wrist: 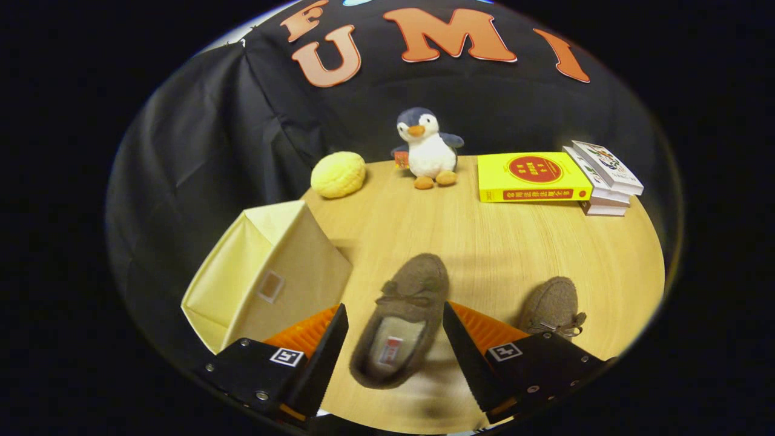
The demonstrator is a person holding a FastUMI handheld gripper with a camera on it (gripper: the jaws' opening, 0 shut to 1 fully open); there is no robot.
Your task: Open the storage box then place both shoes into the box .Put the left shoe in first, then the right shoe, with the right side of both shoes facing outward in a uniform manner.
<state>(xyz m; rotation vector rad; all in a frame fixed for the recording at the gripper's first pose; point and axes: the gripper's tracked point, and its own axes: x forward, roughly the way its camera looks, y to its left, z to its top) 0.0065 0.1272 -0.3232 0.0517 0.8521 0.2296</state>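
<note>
Hand-held gripper (pixel 395 339) has its fingers spread apart, straddling a brown slipper (pixel 402 321) near the worktop's (pixel 484 242) front edge, apparently lining up a grasp; the storage box (pixel 266 278) sits at the left edge.

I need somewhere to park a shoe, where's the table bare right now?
Bare wood lies mid-table, between the penguin and yellow book behind and both slippers in front. It is crowded near the open gripper: one slipper between its fingers, storage box beside, second slipper opposite.
</note>
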